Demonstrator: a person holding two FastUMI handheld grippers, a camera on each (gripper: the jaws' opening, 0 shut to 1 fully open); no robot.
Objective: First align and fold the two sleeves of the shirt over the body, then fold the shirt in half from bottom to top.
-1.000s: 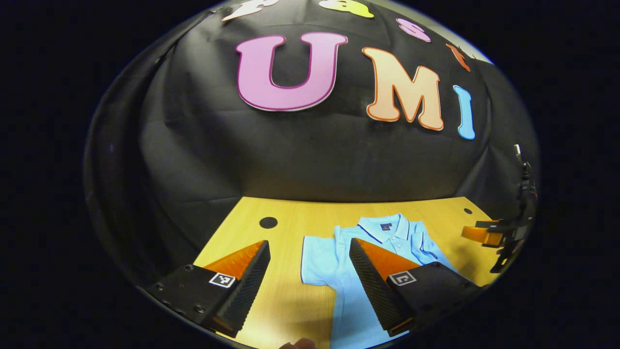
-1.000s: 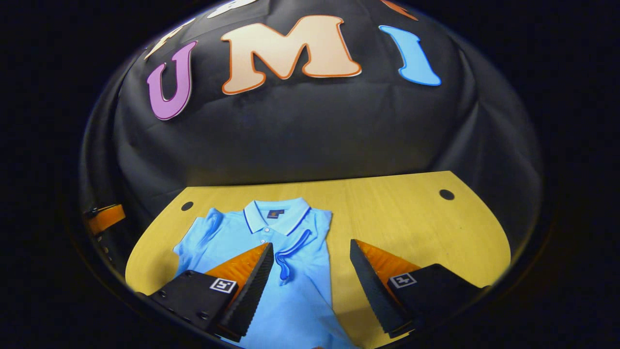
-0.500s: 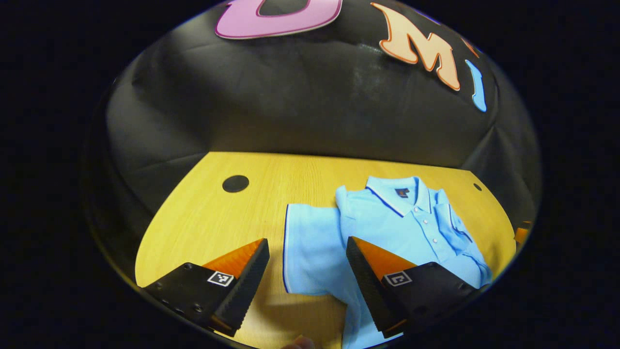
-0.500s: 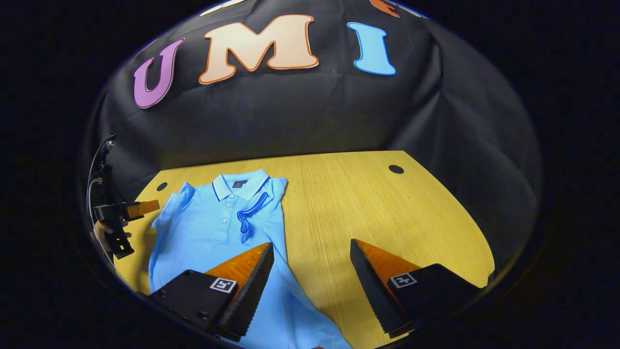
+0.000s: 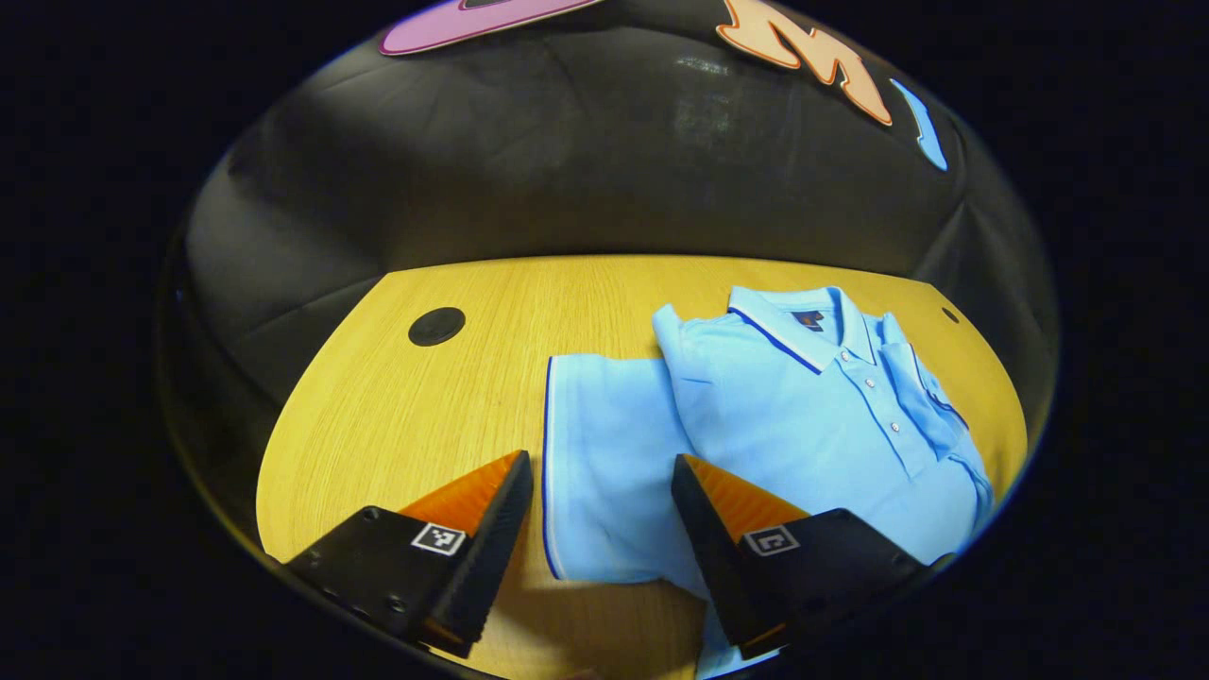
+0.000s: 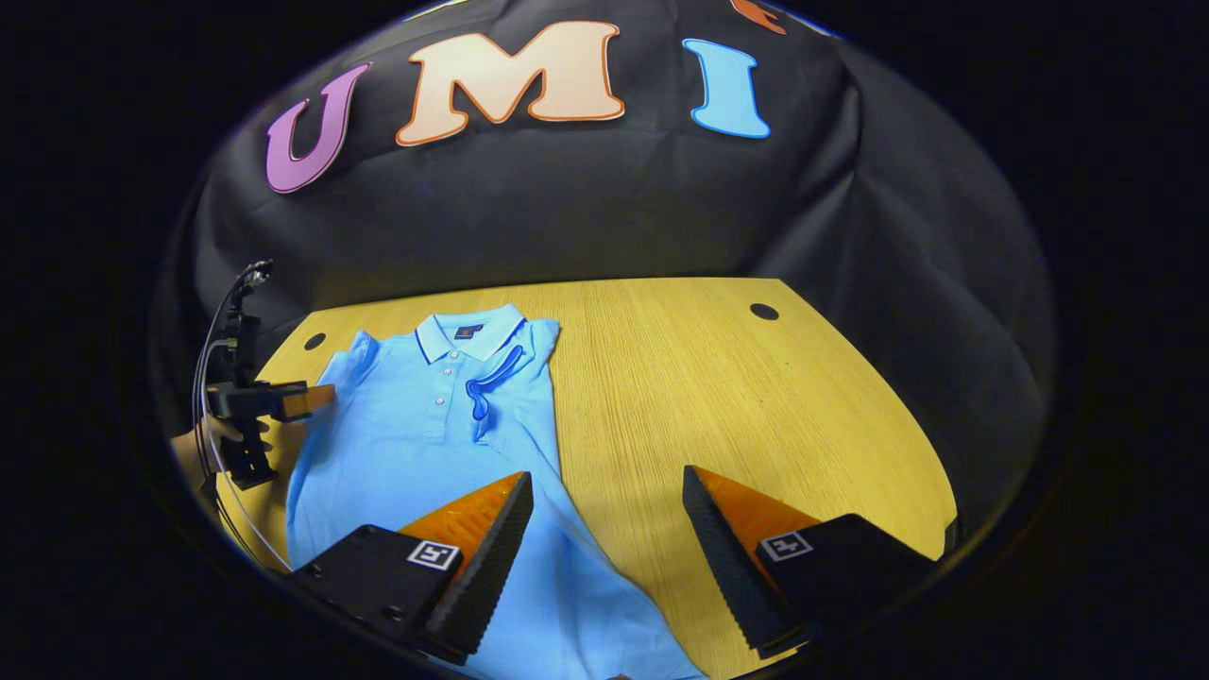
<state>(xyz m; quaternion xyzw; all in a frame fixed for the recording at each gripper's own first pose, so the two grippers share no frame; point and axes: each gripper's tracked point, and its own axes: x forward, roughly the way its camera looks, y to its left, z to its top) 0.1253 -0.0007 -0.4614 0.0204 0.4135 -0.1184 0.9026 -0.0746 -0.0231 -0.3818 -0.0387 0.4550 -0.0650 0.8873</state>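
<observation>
- The shirt lies face up on the table, collar toward the booth wall. One sleeve already lies folded over the chest; the other sleeve is spread flat on the wood, out to the side.
- Our left gripper hangs just above that spread sleeve with its fingers wide apart and nothing between them. The cuff edge with its dark trim runs up between them, close to one finger.
- Our right gripper is also released and empty, over the shirt's lower side edge and the bare table beside it.
- We judge the step in hand to be the second sleeve fold, so we would lower the left gripper onto the cuff edge and pinch only the sleeve's own layers.
- We should carry the cuff up and over toward the buttons, laying it level with the sleeve already folded so the two match.
- Keep the lift low, or the body may drag and the collar skew.
- The right gripper could press the hem side down if the cloth starts sliding.
</observation>
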